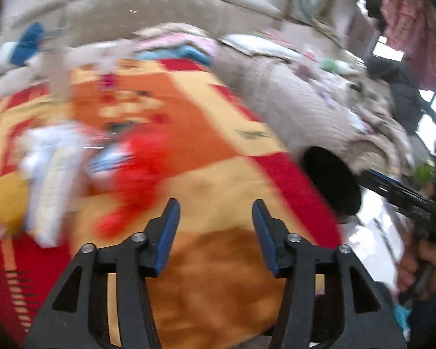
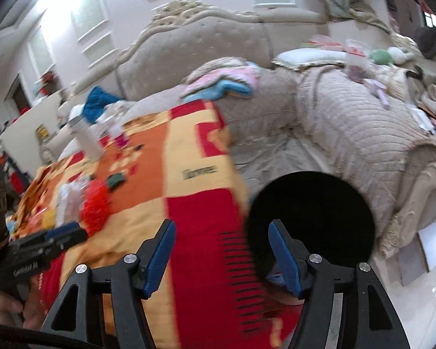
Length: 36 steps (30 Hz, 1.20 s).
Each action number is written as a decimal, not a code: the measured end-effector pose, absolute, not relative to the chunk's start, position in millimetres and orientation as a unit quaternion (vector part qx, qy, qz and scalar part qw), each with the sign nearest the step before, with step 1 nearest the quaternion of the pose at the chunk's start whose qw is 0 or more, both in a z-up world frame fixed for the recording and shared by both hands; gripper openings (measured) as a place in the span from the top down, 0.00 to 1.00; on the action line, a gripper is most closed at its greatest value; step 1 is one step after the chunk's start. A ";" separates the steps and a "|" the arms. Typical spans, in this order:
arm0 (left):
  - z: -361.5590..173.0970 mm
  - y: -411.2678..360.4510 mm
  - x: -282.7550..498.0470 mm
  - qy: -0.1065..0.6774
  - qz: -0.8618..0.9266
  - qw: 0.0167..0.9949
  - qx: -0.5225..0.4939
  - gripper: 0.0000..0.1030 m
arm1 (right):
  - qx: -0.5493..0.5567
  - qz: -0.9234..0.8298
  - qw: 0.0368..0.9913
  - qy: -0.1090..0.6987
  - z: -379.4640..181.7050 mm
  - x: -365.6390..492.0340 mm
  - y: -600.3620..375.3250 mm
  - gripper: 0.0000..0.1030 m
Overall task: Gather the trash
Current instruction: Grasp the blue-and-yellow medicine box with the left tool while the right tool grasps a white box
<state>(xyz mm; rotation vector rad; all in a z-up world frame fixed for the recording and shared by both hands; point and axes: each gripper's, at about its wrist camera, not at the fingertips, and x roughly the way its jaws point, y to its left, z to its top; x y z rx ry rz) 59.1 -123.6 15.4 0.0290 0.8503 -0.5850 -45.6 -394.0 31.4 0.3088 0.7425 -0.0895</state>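
My left gripper (image 1: 216, 206) is open and empty above a red, orange and yellow blanket (image 1: 194, 133). Blurred trash lies on the blanket to its left: white crumpled paper (image 1: 52, 174) and a red wrapper (image 1: 142, 157). My right gripper (image 2: 222, 226) is open and empty over the blanket's right edge (image 2: 206, 203), beside a black round bin opening (image 2: 314, 218). The bin (image 1: 331, 183) also shows in the left wrist view. The red wrapper (image 2: 96, 206) and pale plastic (image 2: 66, 200) lie at the left of the right wrist view.
A white bottle (image 2: 85, 136) stands on the blanket's far end. A beige quilted sofa (image 2: 357, 133) with pillows and clothes runs behind and to the right. The other gripper (image 2: 37, 250) shows at the lower left. Glossy floor (image 2: 433, 276) lies at the right.
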 end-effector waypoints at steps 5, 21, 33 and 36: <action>2.7 -38.3 87.0 0.400 -0.198 0.895 0.011 0.50 | 0.137 0.007 0.914 0.382 16.6 -35.1 -338.6 0.37; -24.5 -28.9 139.4 0.429 -0.211 0.877 0.051 0.45 | 0.093 0.079 0.906 0.406 11.8 -7.4 -254.9 0.37; -12.6 8.9 113.6 0.419 -0.198 0.885 -0.041 0.52 | 0.087 0.103 0.905 0.404 22.2 27.2 -224.2 0.37; -6.6 28.8 93.7 0.415 -0.179 0.890 -0.066 0.52 | 0.091 0.131 0.905 0.394 25.2 47.9 -204.0 0.37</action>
